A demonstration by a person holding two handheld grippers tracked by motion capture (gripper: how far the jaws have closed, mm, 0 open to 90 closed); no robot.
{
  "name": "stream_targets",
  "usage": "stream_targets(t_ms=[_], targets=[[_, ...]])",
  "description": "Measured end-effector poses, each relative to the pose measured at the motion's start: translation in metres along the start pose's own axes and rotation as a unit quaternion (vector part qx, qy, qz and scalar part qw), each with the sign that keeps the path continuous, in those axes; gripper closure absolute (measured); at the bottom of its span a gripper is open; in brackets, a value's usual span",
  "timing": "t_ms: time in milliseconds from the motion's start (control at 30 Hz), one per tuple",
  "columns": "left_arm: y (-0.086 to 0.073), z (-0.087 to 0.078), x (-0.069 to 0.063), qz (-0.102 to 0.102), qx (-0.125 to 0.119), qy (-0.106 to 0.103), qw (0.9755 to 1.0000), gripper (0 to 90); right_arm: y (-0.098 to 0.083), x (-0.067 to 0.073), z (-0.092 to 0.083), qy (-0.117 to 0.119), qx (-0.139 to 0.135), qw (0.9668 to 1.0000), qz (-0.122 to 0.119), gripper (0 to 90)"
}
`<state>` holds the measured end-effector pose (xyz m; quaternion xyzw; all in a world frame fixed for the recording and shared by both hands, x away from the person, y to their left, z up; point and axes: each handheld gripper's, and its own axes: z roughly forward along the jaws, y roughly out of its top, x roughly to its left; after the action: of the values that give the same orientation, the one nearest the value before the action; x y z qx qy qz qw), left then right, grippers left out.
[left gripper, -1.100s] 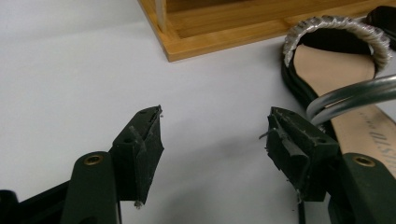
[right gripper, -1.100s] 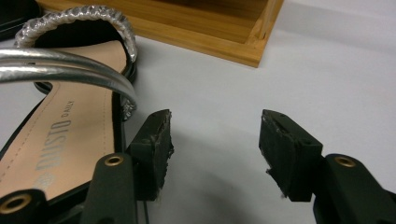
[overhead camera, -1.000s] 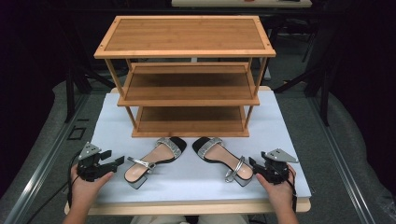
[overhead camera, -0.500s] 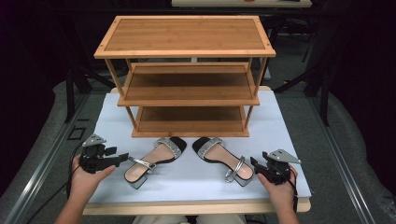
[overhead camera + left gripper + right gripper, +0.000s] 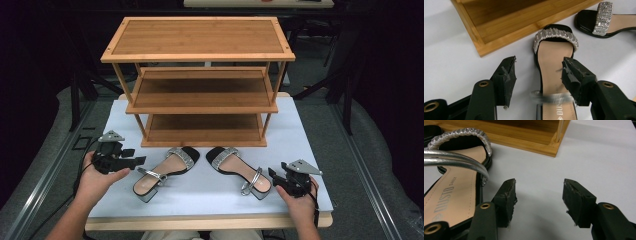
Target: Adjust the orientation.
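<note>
Left claw (image 5: 538, 75) over silver-strapped black sandal (image 5: 555, 65).

High view: table mat (image 5: 310, 130) brightly, evenly lit from above; surroundings fall to near black. Soft shadows under shelves of wooden rack (image 5: 200, 40). Picture slightly soft, low detail. Left gripper view: bright, flat light; ankle strap (image 5: 551, 98) of left sandal (image 5: 554, 62) smeared by motion blur; mat near white, close to washed out. Right gripper view: near strap (image 5: 454, 160) of right sandal (image 5: 451, 192) out of focus, glare along its metallic surface; soft shadow on mat between jaws; rack edge sharp.
</note>
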<state>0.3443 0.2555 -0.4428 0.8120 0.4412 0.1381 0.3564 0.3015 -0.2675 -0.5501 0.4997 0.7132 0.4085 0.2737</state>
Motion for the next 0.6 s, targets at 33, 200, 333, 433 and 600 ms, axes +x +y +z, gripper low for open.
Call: stream_targets(t_ms=[33, 200, 333, 433, 600], targets=[[0.010, -0.009, 0.000, 0.008, 0.003, 0.007, 0.9999, 41.9, 0.000, -0.001, -0.002, -0.002, -0.004, 1.0000, 0.000, 43.6], [0.034, -0.027, -0.002, 0.004, 0.009, 0.007, 0.9999, 36.9, -0.001, -0.005, -0.006, -0.004, -0.007, 1.0000, 0.005, 43.5], [0.047, -0.027, -0.009, 0.005, 0.020, 0.001, 0.9998, 34.3, -0.001, -0.006, -0.007, -0.005, -0.011, 0.9999, 0.006, 43.5], [0.049, -0.021, -0.015, 0.011, 0.029, -0.001, 0.9995, 33.2, -0.002, -0.005, -0.007, -0.003, -0.013, 0.9999, 0.002, 43.5], [0.045, 0.003, -0.024, 0.005, 0.085, -0.031, 0.9959, 36.2, -0.003, -0.001, -0.007, 0.003, -0.002, 1.0000, -0.003, 43.2]])
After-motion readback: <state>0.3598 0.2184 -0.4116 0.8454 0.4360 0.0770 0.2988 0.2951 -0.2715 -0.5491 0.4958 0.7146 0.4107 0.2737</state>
